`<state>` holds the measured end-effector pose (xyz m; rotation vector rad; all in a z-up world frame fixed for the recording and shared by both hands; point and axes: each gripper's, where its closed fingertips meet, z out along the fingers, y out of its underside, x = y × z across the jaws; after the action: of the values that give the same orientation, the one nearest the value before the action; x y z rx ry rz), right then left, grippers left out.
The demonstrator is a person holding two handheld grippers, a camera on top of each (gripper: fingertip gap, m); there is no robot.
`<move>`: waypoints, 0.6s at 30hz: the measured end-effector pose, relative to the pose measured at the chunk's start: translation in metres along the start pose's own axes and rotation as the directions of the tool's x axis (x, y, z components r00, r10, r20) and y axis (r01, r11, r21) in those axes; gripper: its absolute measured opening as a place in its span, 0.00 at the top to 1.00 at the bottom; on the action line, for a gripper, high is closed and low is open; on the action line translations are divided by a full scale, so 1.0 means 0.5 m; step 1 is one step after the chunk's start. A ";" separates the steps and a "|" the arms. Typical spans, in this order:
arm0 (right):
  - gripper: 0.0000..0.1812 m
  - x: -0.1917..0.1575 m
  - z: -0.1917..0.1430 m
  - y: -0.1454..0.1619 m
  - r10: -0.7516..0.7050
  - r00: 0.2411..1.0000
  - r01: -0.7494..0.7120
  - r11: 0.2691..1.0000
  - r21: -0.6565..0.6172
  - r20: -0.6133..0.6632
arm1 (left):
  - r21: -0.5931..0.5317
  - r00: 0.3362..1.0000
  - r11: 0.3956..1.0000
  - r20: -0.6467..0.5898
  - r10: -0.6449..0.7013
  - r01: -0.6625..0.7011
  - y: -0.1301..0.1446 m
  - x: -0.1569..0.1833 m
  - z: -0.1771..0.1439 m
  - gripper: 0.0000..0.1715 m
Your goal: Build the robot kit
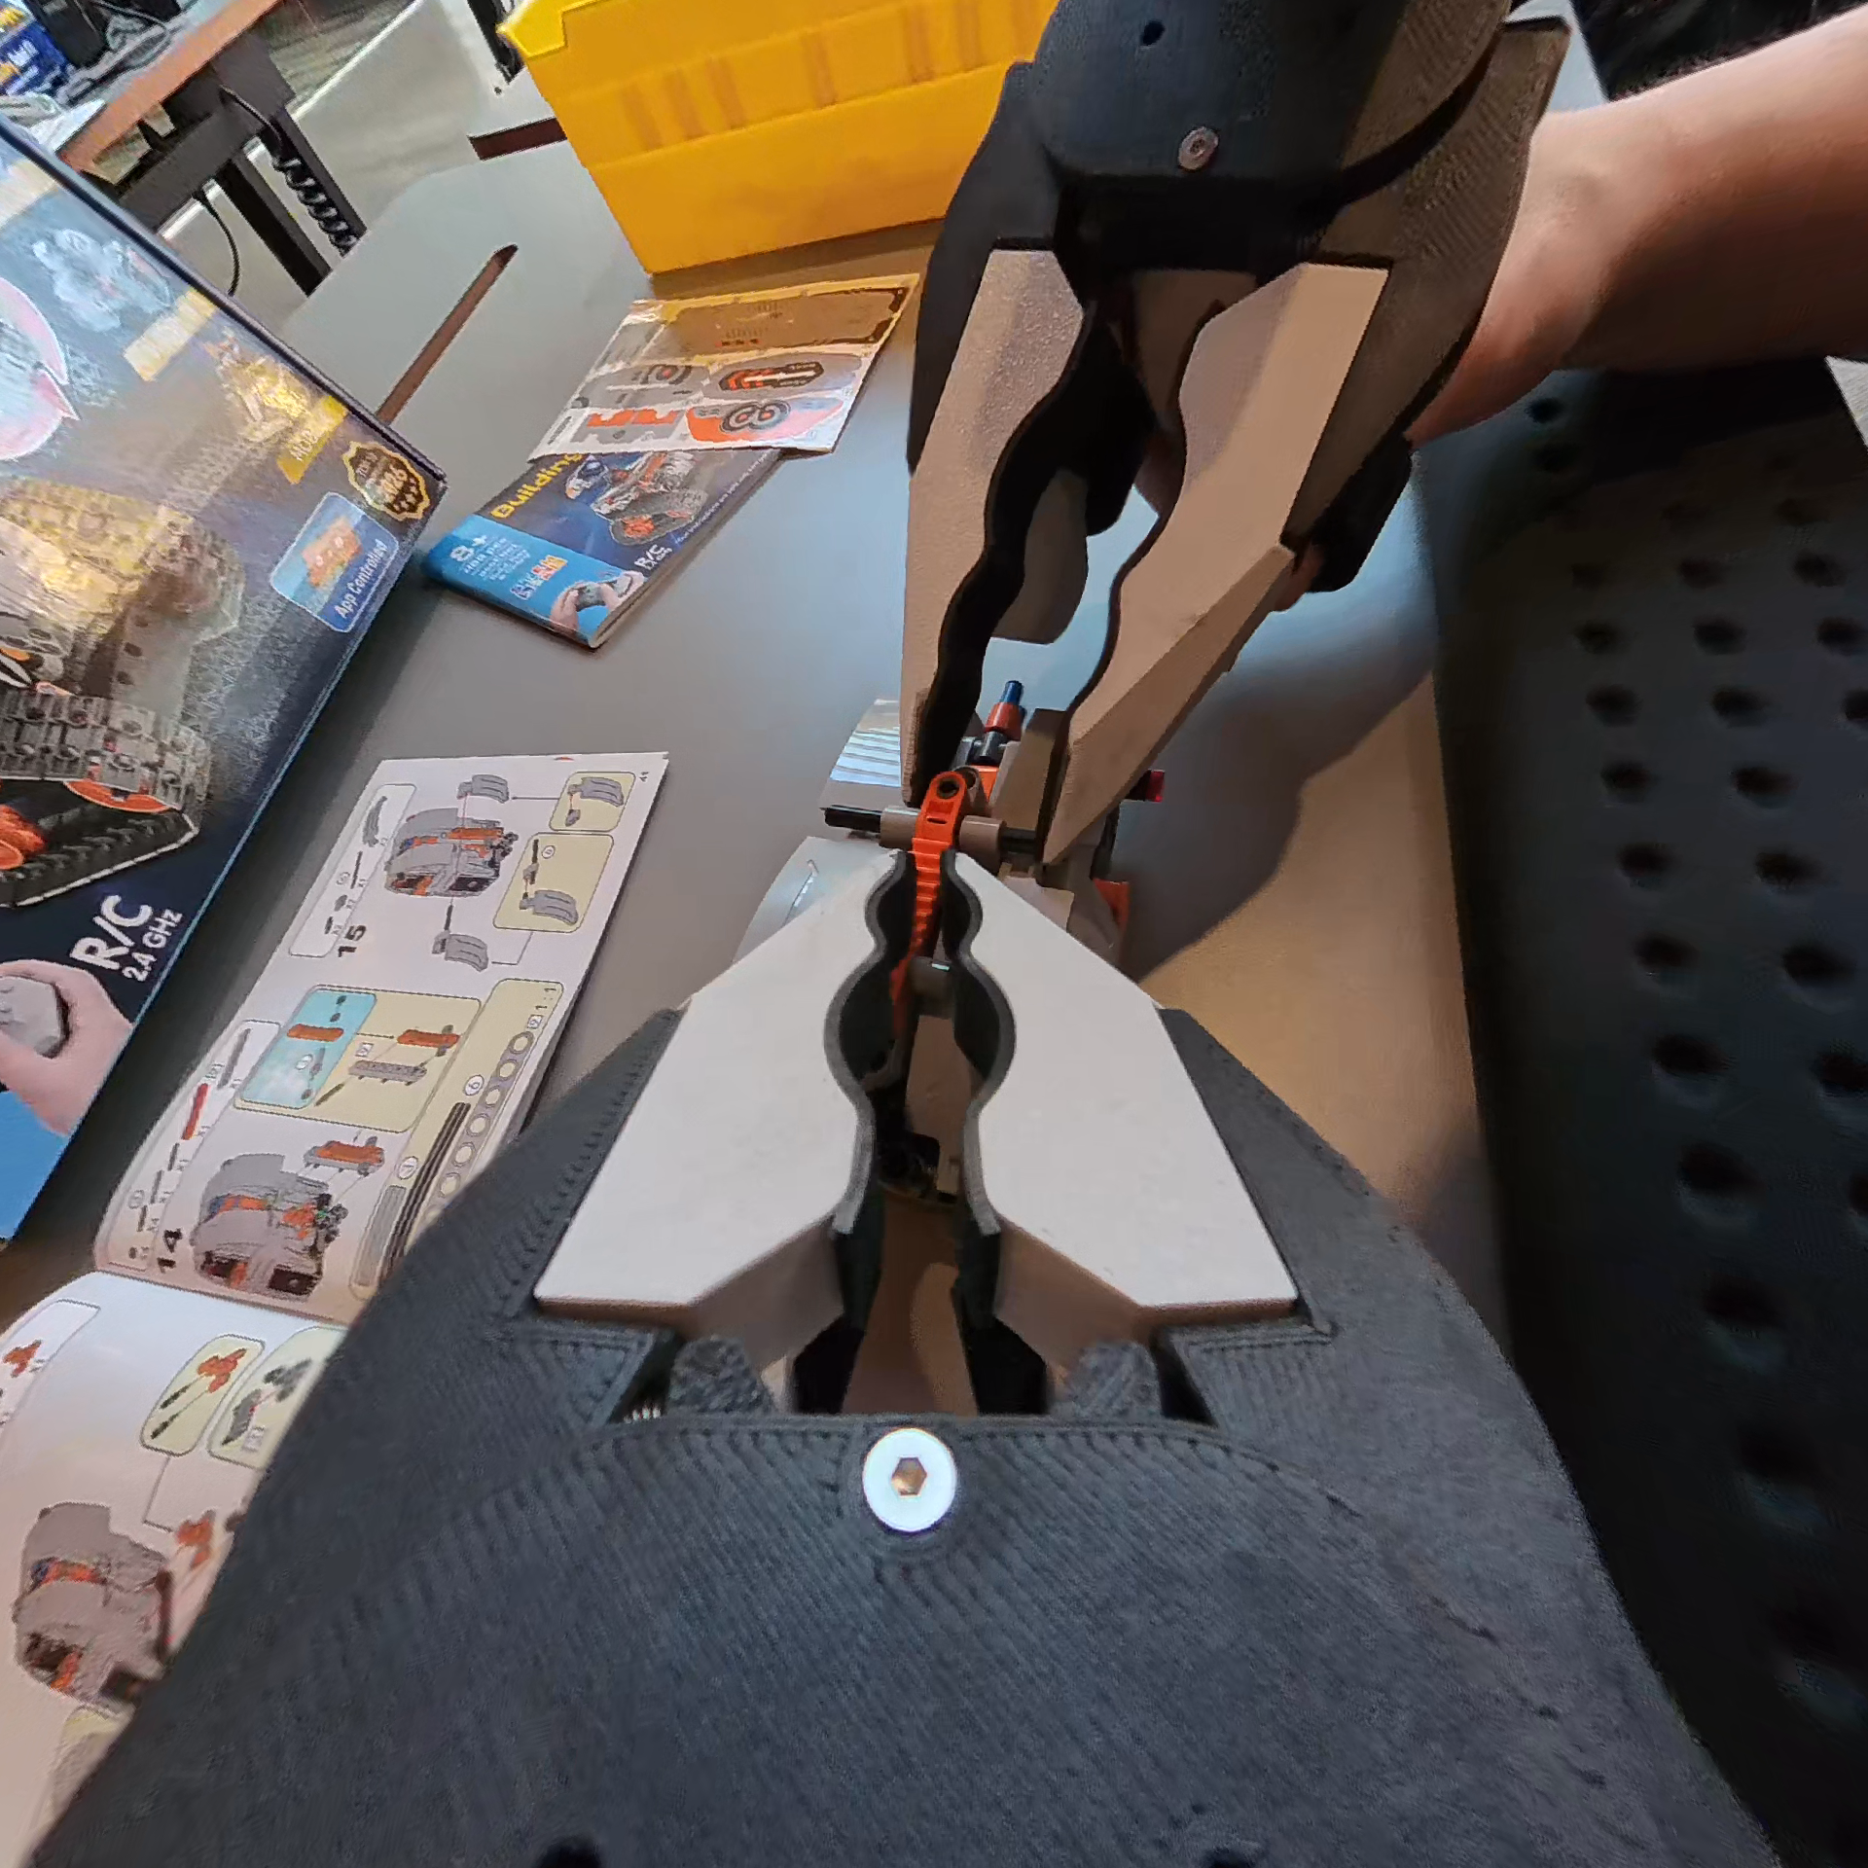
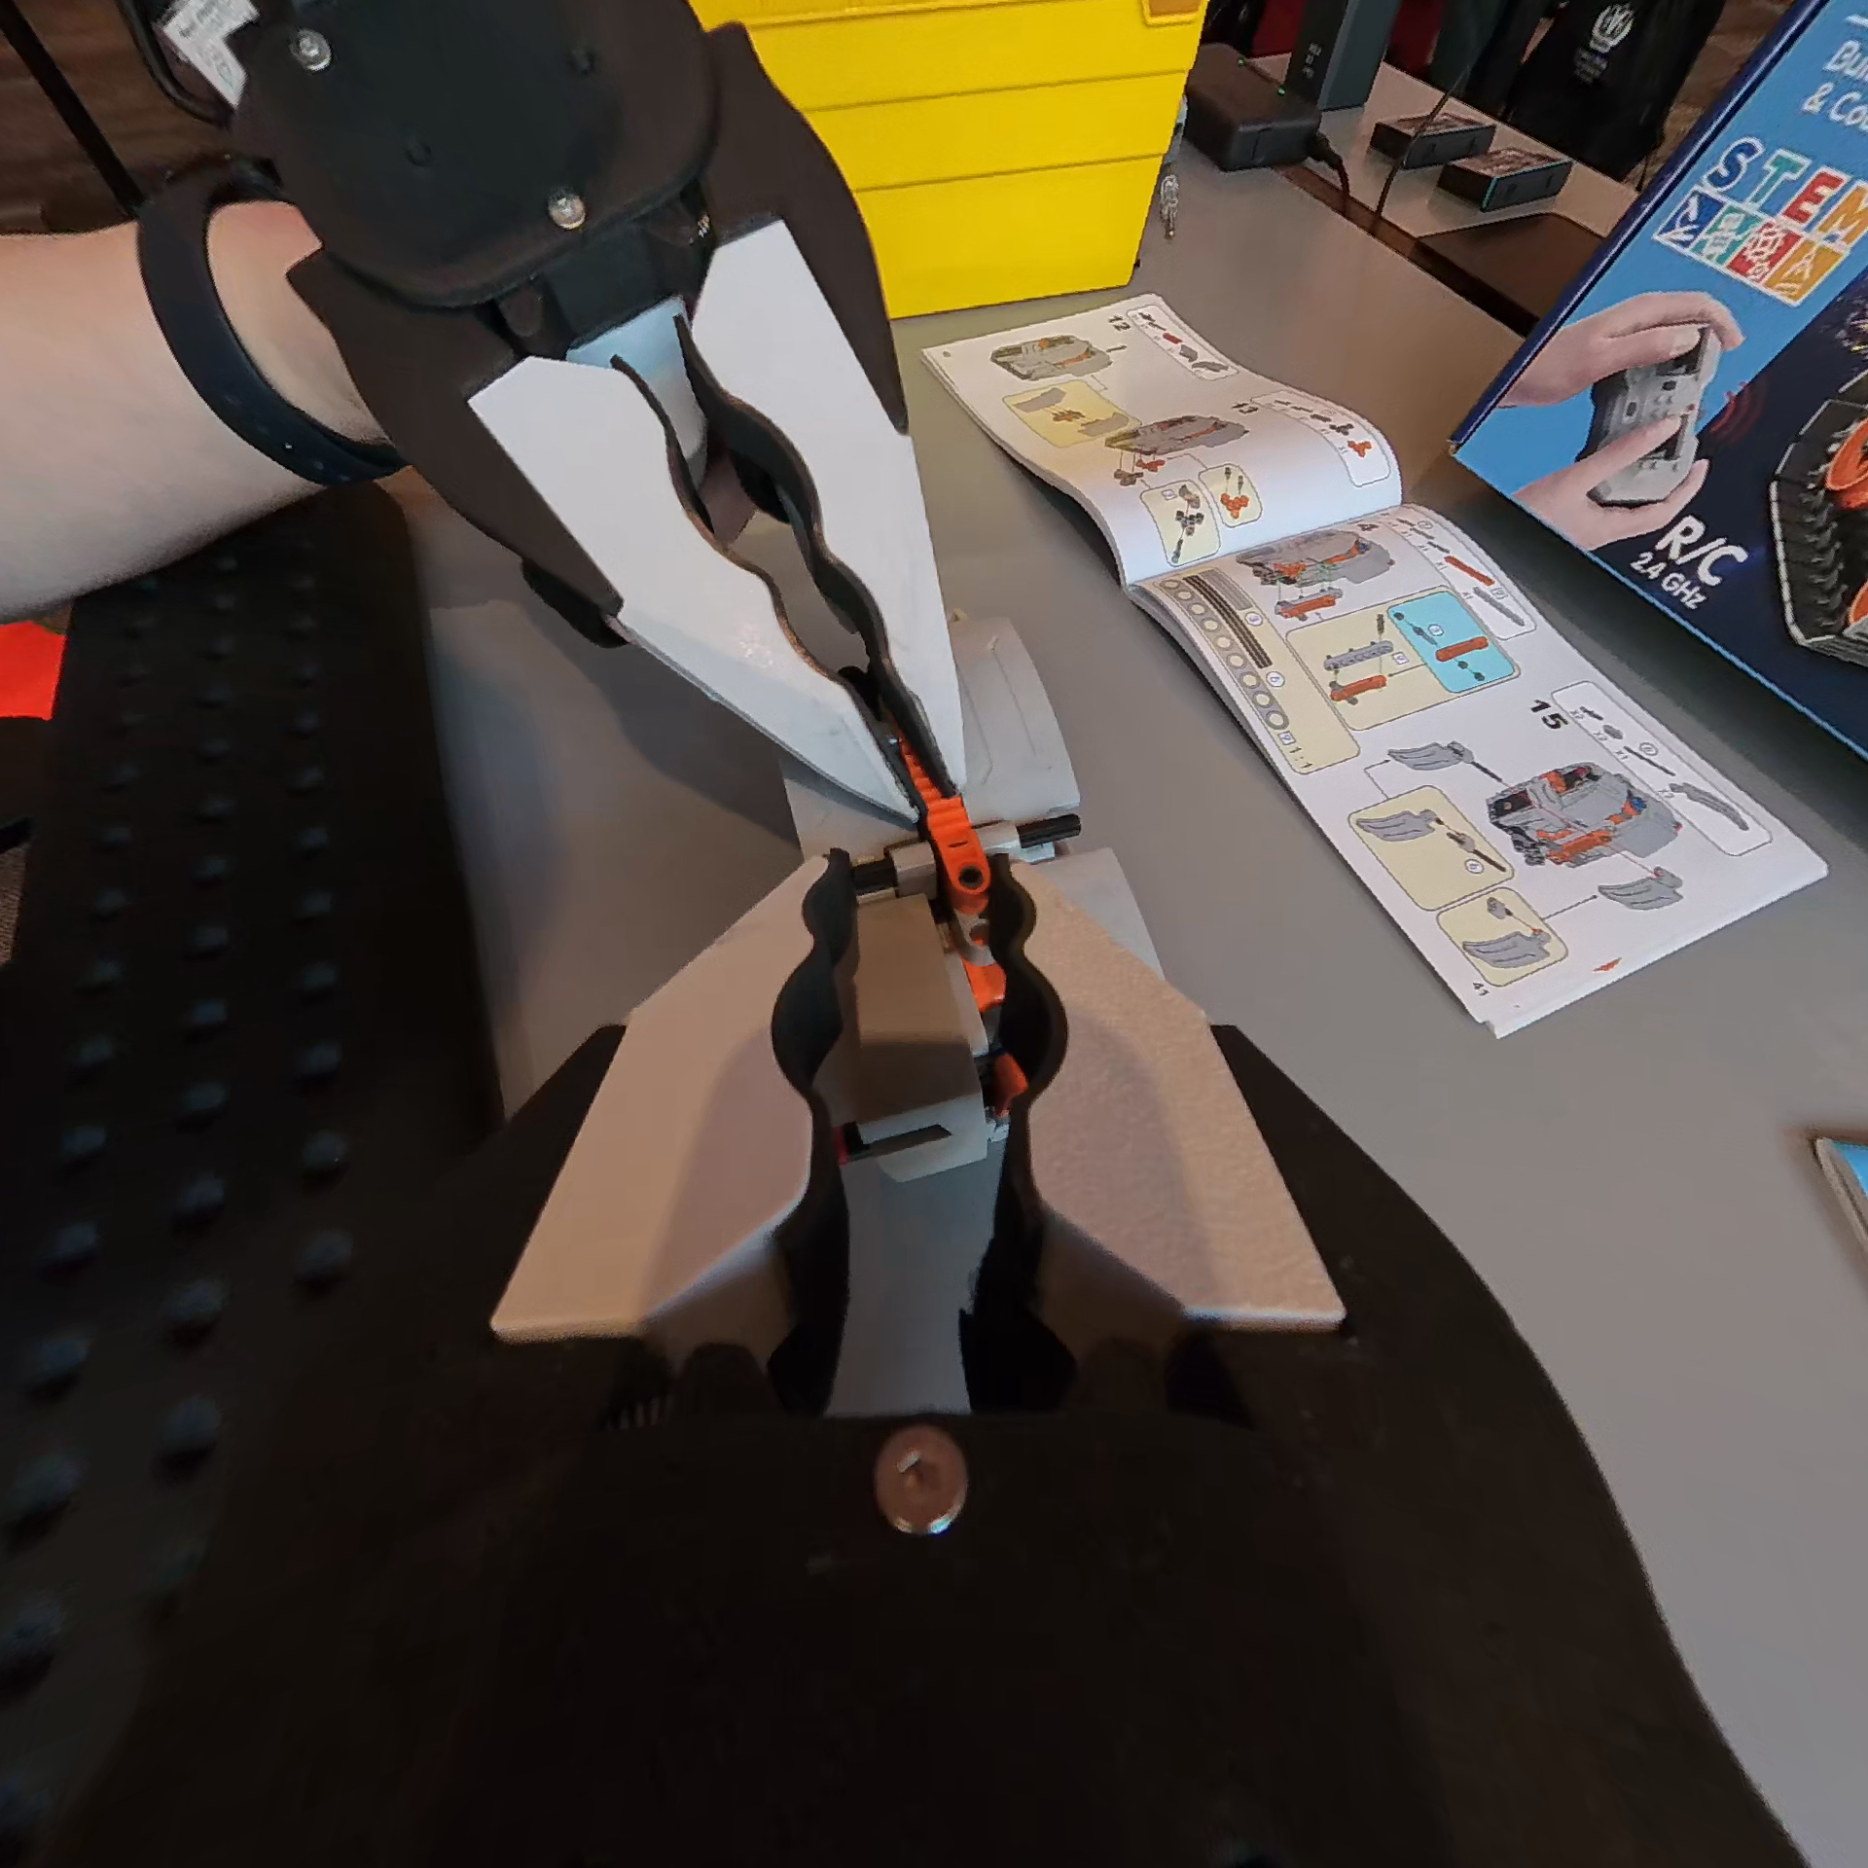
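My left gripper (image 1: 922, 871) is shut on a thin orange toothed beam (image 1: 920, 915) that stands up from a small grey brick model (image 1: 1046, 753) on the grey table. A black axle with a grey bush crosses the beam's top hole. My right gripper (image 2: 925, 877) straddles the grey model (image 2: 900, 1021), its jaws pressed against both sides. In the right wrist view the left gripper (image 2: 935, 799) comes in from the upper left, pinching the orange beam (image 2: 960, 859). In the left wrist view the right gripper (image 1: 996, 799) reaches down from above. A person's hand holds each gripper.
An open instruction booklet (image 1: 404, 1011) (image 2: 1415, 708) lies beside the model. A blue toy box (image 1: 152, 657) (image 2: 1718, 404) stands further out. A yellow bin (image 1: 788, 131) (image 2: 1011, 152) is at the back. A sticker sheet (image 1: 728, 374) and a small booklet (image 1: 596, 546) lie nearby. A black perforated mat (image 1: 1668, 910) (image 2: 202, 910) borders the other side. The grippers are tip to tip, or close to it.
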<state>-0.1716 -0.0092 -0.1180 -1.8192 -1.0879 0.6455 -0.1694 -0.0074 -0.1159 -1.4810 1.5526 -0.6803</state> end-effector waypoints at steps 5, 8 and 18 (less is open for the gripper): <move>0.87 0.000 0.000 0.001 -0.012 1.000 0.012 1.000 0.001 0.001 | 0.026 1.000 1.000 -0.005 -0.011 0.011 0.000 0.000 -0.001 0.99; 0.87 0.000 0.000 0.001 -0.035 0.999 0.035 0.999 0.002 -0.014 | 0.032 1.000 0.999 -0.010 -0.020 0.020 0.001 0.002 -0.002 1.00; 0.87 0.002 0.001 0.001 -0.035 0.999 0.035 0.999 0.009 -0.017 | 0.055 1.000 0.998 0.002 -0.024 0.023 0.000 0.002 -0.003 1.00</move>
<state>-0.1712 -0.0080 -0.1188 -1.7912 -1.1015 0.6123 -0.1706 -0.0085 -0.1156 -1.4611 1.5051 -0.7286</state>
